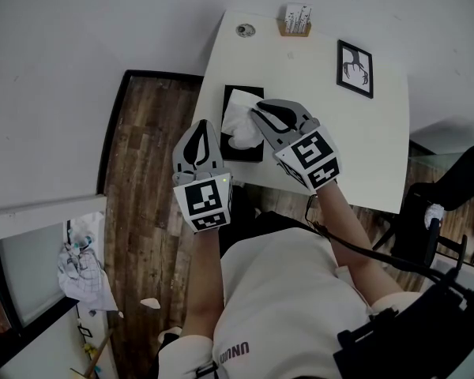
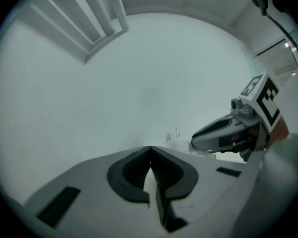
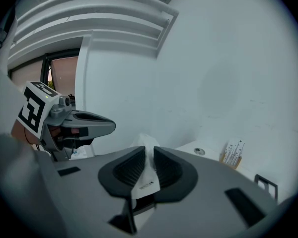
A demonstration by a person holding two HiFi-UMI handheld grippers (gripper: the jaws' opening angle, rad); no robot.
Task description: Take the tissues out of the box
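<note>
Box (image 1: 243, 155) lies on the table (image 1: 363, 148) by its left edge, with one tissue (image 1: 237, 117) standing part-way out of it. The pull looks barely begun, with the rest probably inside. The right gripper (image 1: 257, 110) pinches the tissue's top, jaws nearly together. The left gripper (image 1: 198, 125), closed and empty, hovers beside the box.

tissue (image 1: 237, 118) in box (image 1: 249, 154) | box on table (image 1: 363, 148), L side | frame (image 1: 355, 68) R of it | card holder (image 1: 298, 20) behind
</note>
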